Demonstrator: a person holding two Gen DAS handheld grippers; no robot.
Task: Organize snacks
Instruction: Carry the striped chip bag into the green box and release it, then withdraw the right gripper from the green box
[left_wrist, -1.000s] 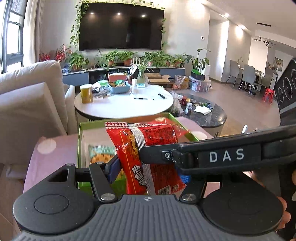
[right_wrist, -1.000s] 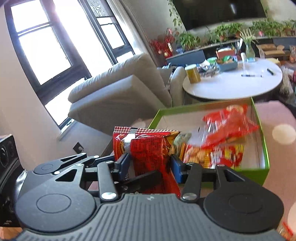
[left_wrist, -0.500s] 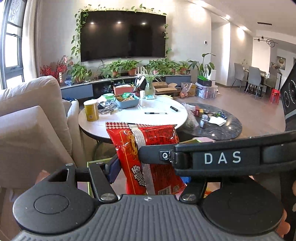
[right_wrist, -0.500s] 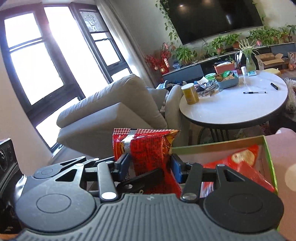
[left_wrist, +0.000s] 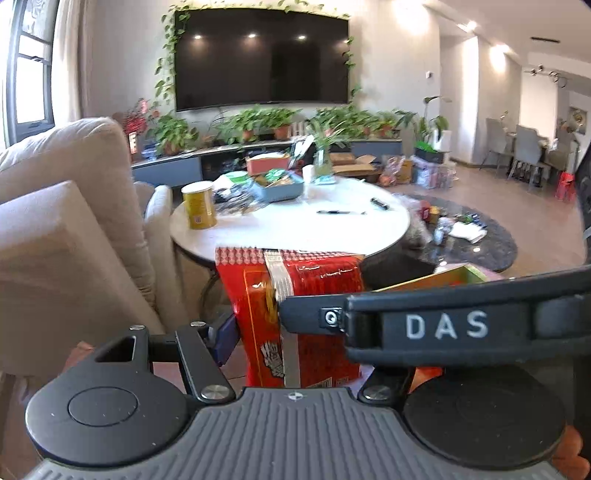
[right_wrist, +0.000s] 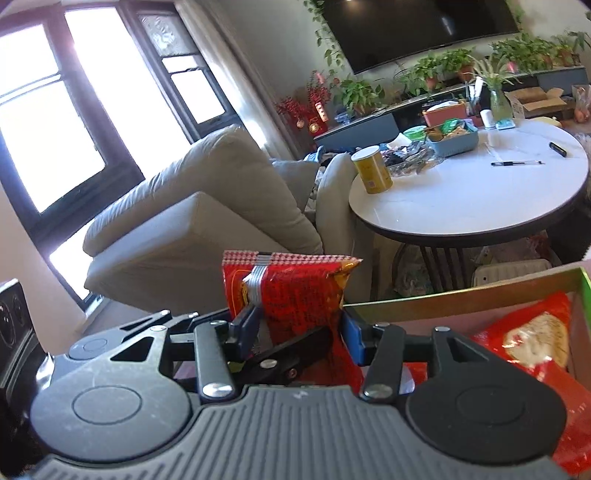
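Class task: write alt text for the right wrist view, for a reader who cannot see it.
The right gripper clamps an upright red snack bag, with the left gripper's finger crossing below it. To the right, a green-rimmed box holds another red packet; behind stand a beige sofa and a round white table.

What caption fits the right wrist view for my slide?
Right gripper clamps a red snack bag beside the green box, the left gripper's finger crossing below.

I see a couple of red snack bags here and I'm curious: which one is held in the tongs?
The upright red bag with the zigzag top edge; both tongs clamp it. The other red bag lies in the green-rimmed box.
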